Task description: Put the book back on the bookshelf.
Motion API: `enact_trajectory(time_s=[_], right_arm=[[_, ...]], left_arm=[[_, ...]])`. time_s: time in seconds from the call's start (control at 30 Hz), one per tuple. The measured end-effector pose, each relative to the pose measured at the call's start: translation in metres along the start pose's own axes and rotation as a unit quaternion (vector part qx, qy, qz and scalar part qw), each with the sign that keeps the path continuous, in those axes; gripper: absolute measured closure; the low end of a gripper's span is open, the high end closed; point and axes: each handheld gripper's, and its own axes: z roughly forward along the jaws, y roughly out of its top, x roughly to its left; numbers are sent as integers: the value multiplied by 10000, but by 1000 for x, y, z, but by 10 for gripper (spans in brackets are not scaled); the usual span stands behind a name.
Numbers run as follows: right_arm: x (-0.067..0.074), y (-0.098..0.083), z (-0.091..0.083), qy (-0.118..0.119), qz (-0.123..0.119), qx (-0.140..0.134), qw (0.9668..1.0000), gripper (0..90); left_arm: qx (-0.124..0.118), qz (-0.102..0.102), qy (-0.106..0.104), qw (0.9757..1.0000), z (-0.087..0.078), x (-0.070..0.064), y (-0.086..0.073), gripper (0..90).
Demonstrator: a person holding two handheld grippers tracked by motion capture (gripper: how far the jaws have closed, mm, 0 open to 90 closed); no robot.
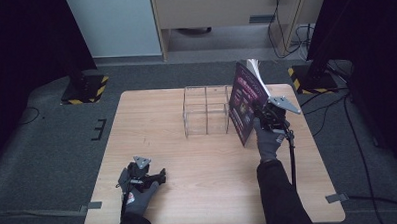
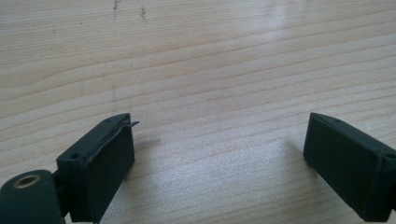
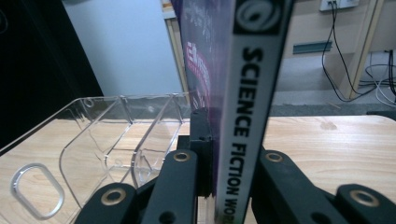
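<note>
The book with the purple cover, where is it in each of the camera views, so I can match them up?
High view: the book stands upright right of centre, clamped by the right gripper.
Left gripper view: the book is not in it.
Right gripper view: its spine rises up the middle.
Shared landmark: the clear divided rack, left of the book in both views.

L claw [image 1: 147, 175] is being rested low near the front edge, jaws spread wide, nothing between. R claw [image 1: 268, 118] is being held raised, jaws clamped.

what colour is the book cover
Dark purple cover with pink print on the upright book; clearest in the high view.
</note>
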Motion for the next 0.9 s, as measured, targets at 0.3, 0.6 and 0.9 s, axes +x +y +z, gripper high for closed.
enact_trajectory(time_s=[0.3, 0.6, 0.9], right_arm=[[0, 0, -2, -87, -32, 284, 9996, 742], [-7, -3, -7, 55, -170, 259, 9995, 529], [-5, -4, -18, 229, -210, 319, 9990, 269]], left_arm=[[-2, 0, 0, 10000, 0, 0, 0, 80], [3, 6, -3, 10000, 0, 0, 0, 80], [5, 7, -2, 10000, 0, 0, 0, 80]])
